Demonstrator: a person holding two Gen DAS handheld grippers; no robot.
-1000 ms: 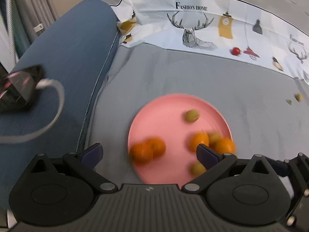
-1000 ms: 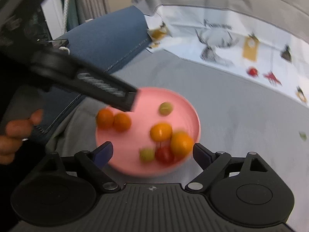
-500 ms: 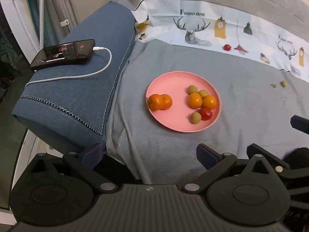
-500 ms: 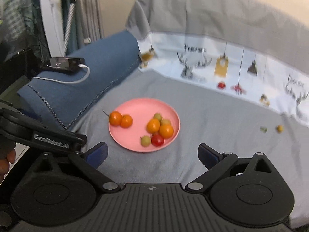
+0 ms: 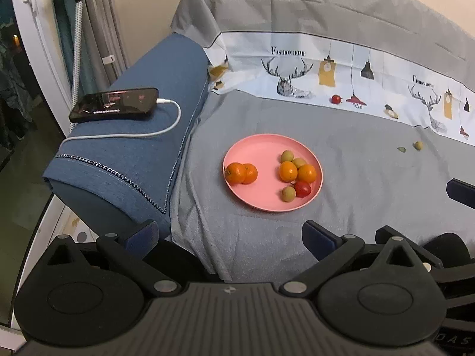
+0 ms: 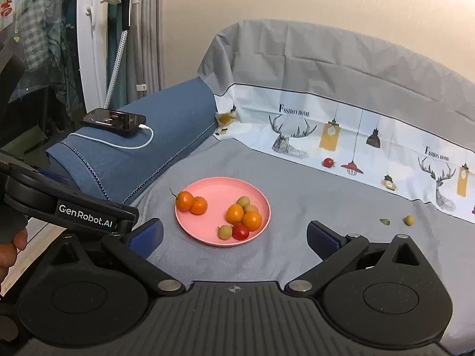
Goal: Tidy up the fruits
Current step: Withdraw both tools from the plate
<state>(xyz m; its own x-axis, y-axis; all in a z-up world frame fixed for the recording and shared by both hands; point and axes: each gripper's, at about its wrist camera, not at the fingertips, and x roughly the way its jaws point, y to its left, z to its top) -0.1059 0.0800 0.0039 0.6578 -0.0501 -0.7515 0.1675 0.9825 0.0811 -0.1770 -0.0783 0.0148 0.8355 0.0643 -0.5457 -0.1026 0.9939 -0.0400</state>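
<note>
A pink plate (image 5: pixel 261 154) (image 6: pixel 219 188) lies on the grey sofa seat. It holds two oranges at its left (image 5: pixel 240 173) (image 6: pixel 191 203), two more oranges (image 5: pixel 297 172) (image 6: pixel 243 216), a red tomato (image 5: pixel 302 189) (image 6: pixel 240 231) and three small green fruits (image 5: pixel 288 193) (image 6: pixel 225 232). A small yellow fruit (image 5: pixel 418 145) (image 6: pixel 409 220) and a red tomato (image 5: pixel 336 99) (image 6: pixel 328 162) lie off the plate on the seat. My left gripper (image 5: pixel 230 234) and right gripper (image 6: pixel 234 235) are both open and empty, held back from the plate.
A phone (image 5: pixel 114 105) (image 6: pixel 114 120) on a white charging cable lies on the blue armrest (image 5: pixel 133 154) at the left. A small green leaf (image 5: pixel 401 149) lies by the yellow fruit. The left gripper's body (image 6: pixel 68 204) shows at the left of the right wrist view.
Both grippers have drawn back and up from just over the plate, so the whole seat and armrest now show. The fruits on the plate have not moved.
</note>
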